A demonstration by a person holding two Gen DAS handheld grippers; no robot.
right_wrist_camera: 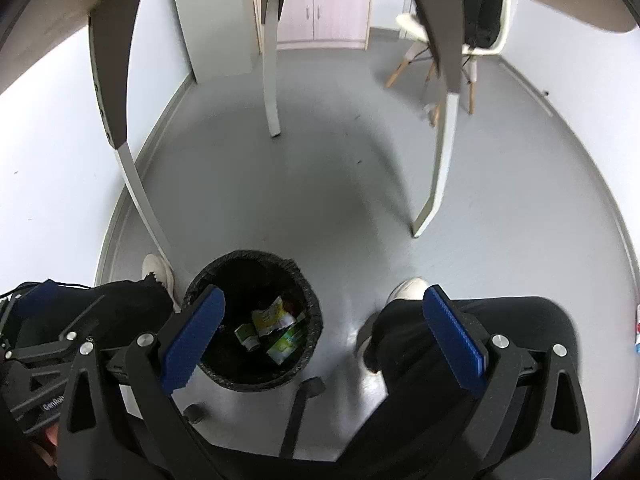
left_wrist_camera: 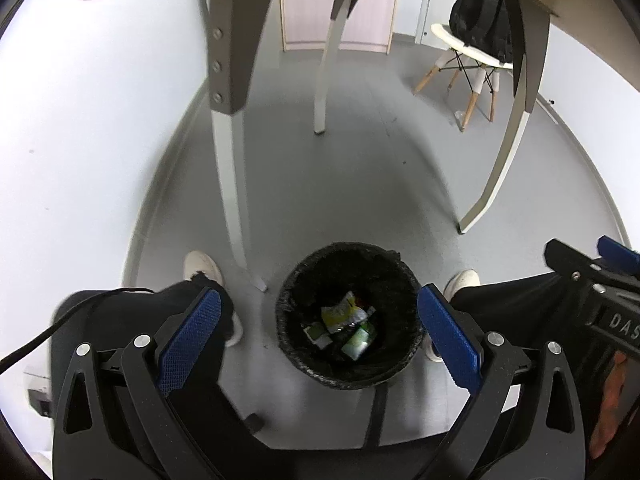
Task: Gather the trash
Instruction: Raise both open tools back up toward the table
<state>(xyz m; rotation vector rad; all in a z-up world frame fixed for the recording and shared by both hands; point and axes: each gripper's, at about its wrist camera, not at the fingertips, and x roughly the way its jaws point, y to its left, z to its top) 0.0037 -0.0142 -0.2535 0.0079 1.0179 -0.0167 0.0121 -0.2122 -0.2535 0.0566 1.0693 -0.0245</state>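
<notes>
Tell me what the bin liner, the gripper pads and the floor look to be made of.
Bin liner: thin black plastic film, probably; it is crinkled and glints at the rim.
Gripper pads: blue, likely rubber or soft plastic, matte with a fine knurled grid.
Floor: smooth grey sheet, perhaps vinyl; seamless, with a soft sheen.

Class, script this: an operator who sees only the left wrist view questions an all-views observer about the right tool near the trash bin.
Operator: Is the right tool holding anything?
Observer: No. The right tool is open, with nothing between its blue pads.
Operator: Where is it relative to the bin?
Observer: Off to the bin's right. One pad overlaps the bin rim and the other covers the person's knee.
</notes>
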